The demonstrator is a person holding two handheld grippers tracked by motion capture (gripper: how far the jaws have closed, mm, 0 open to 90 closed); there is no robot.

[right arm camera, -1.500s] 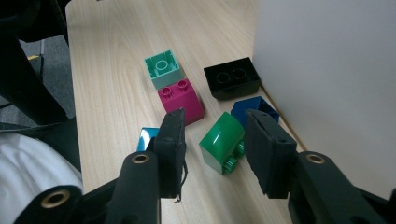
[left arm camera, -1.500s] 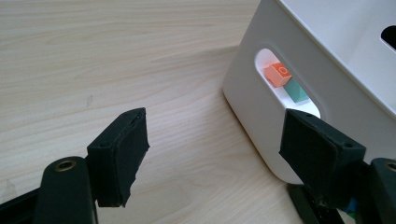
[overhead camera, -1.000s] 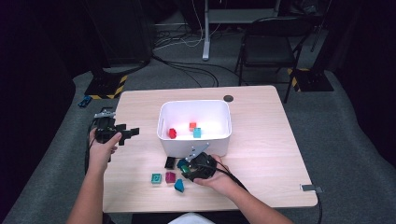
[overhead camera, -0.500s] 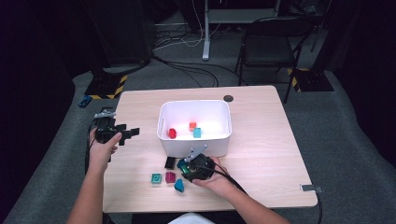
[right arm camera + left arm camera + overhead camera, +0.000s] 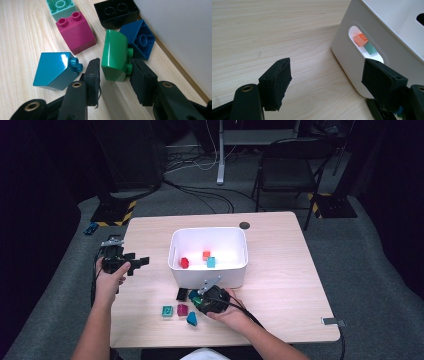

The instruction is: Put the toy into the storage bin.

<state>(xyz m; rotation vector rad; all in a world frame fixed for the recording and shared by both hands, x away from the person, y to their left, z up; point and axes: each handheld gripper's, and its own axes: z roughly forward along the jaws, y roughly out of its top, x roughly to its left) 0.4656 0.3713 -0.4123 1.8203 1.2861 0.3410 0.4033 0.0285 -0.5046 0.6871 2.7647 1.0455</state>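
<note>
Now right gripper [image 5: 113,75] fingers closing, clamped on green brick [image 5: 115,56]; left gripper [image 5: 327,82] fingers wide apart, empty.

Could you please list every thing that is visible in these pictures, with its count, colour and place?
table: one, light wood, centre
bin: one, white, on table
bricks in bin: three, red, orange, light blue
bricks before bin: six, mint, magenta, teal, black, dark blue, green
chair: one, black, behind table
left gripper: one, black, open, left of bin
right gripper: one, black, jaws just closed on green brick
</note>
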